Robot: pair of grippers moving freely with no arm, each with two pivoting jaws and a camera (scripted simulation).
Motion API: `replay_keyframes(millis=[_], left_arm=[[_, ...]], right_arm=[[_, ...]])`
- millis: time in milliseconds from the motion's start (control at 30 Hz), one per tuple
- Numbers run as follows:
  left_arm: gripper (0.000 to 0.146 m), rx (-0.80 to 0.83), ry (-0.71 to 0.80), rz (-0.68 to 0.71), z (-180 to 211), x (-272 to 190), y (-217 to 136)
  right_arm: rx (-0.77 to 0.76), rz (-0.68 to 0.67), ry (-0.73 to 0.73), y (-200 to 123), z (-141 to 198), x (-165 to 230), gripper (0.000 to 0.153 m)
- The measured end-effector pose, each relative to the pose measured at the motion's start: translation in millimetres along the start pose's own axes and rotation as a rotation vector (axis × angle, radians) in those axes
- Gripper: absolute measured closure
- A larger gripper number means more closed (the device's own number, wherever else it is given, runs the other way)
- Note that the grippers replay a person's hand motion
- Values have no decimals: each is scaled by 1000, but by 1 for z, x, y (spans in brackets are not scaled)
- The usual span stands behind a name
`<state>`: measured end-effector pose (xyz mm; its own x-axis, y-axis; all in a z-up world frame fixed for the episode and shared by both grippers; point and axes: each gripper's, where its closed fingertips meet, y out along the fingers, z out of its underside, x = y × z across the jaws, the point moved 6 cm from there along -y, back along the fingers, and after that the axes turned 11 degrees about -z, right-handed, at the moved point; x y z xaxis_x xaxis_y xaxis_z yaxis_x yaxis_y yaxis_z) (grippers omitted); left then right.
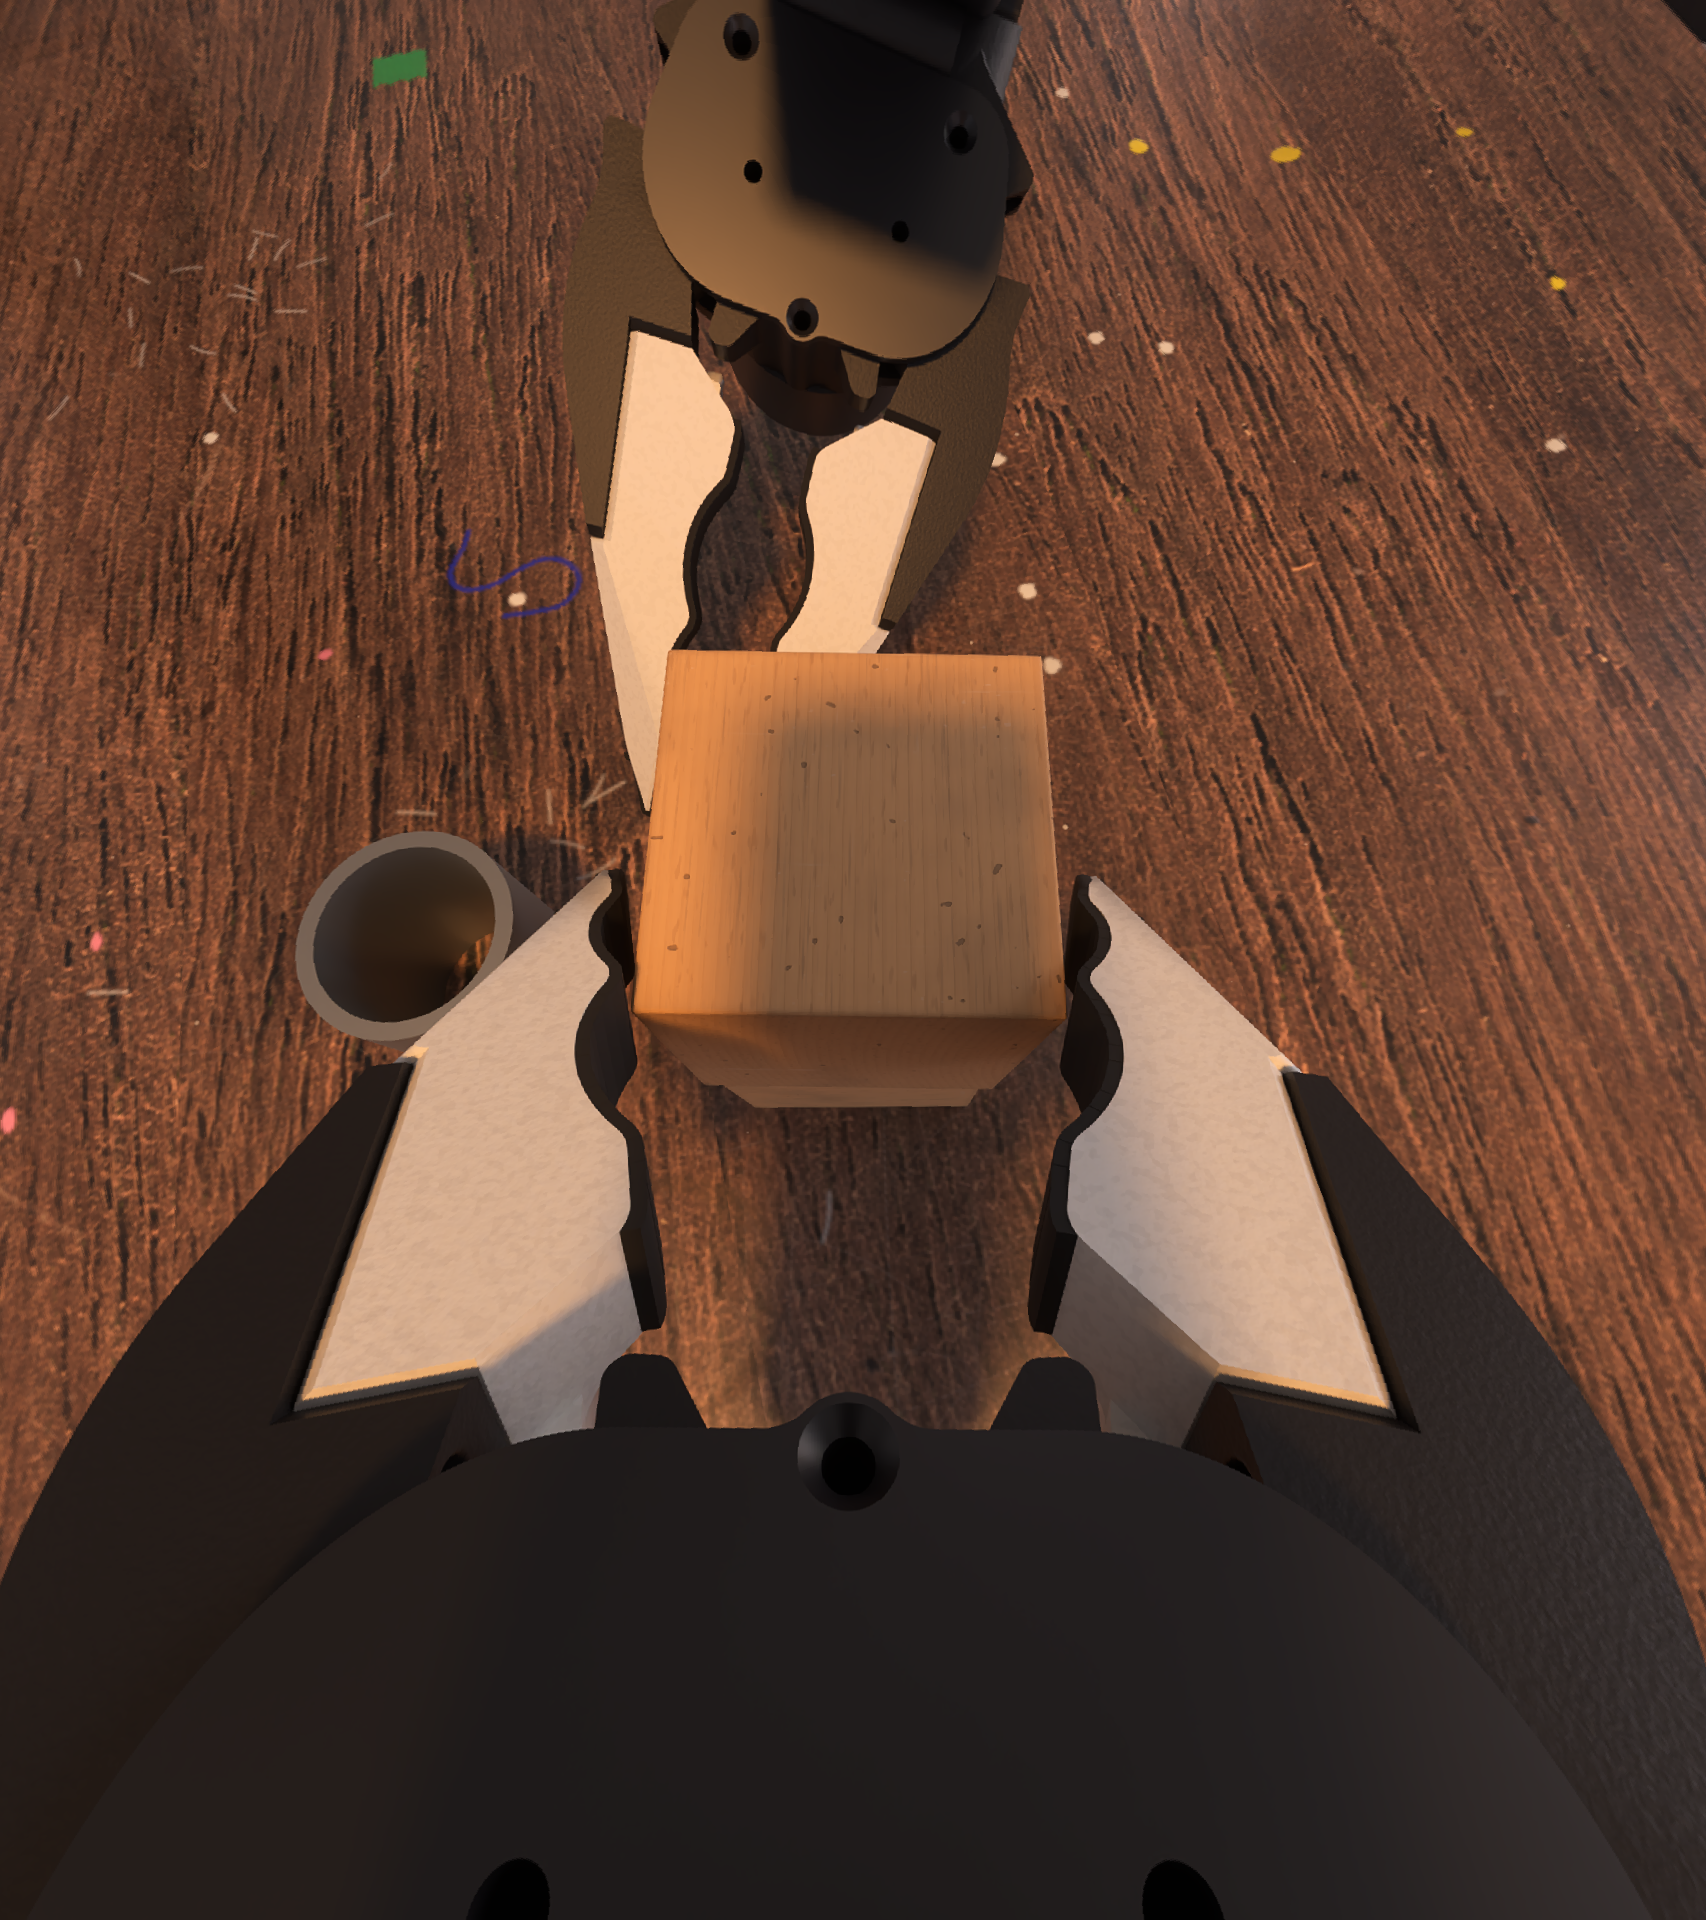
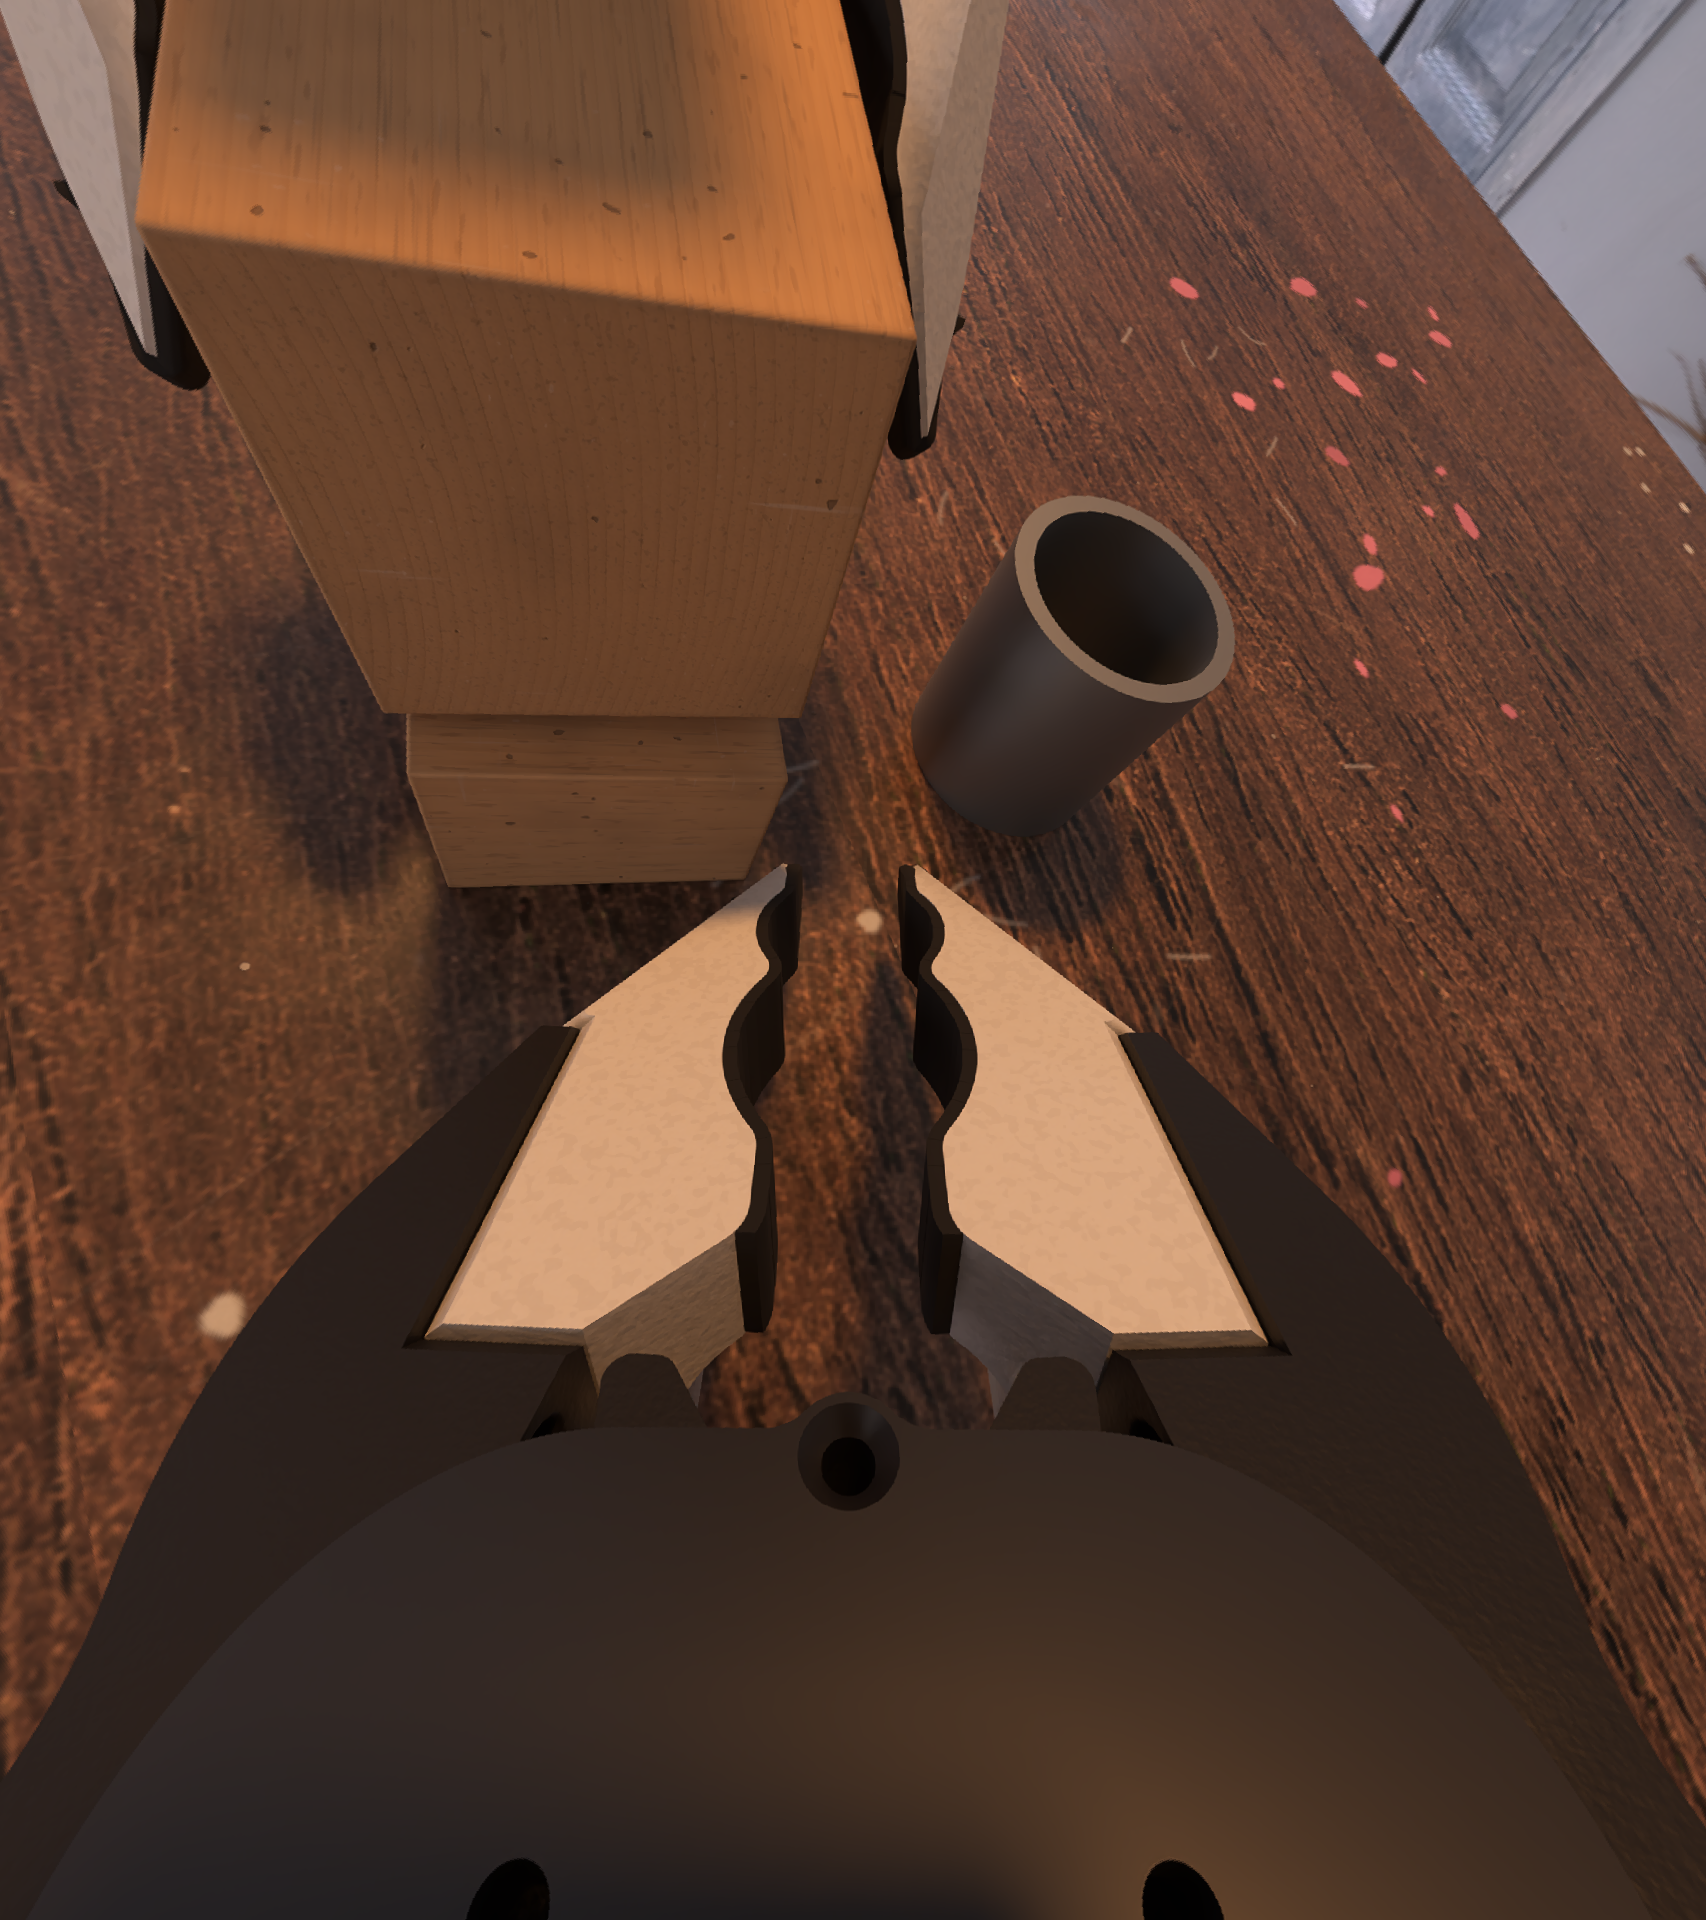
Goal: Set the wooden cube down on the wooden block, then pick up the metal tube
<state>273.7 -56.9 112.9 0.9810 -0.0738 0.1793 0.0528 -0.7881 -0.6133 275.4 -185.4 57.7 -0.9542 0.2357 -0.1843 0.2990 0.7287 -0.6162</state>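
Note:
The wooden cube (image 1: 849,831) rests on the smaller wooden block (image 1: 849,1081); both also show in the right wrist view, cube (image 2: 516,416) over block (image 2: 600,800). My left gripper (image 1: 849,904) straddles the cube's upper part with its pads against both sides; its fingers (image 2: 942,208) show at the top of the right wrist view. The grey metal tube (image 1: 402,935) stands upright on the table just left of the stack, behind my left finger, and right of the stack in the right wrist view (image 2: 1057,686). My right gripper (image 2: 847,894) is empty with a narrow gap, low, tips just short of the block.
The dark wooden table (image 2: 1451,1039) carries paint flecks, a blue scribble (image 1: 516,582) and a green patch (image 1: 400,68). Its edge (image 2: 1659,343) runs along the right of the right wrist view. The right gripper's fingers (image 1: 662,499) face mine from beyond the stack.

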Motion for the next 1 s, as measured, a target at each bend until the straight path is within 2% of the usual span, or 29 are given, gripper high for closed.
replay_keyframes(millis=[1000], left_arm=[[63,-14,-16,1,1,0,6]], right_arm=[[-2,5,-11,-1,-2,1,134]])
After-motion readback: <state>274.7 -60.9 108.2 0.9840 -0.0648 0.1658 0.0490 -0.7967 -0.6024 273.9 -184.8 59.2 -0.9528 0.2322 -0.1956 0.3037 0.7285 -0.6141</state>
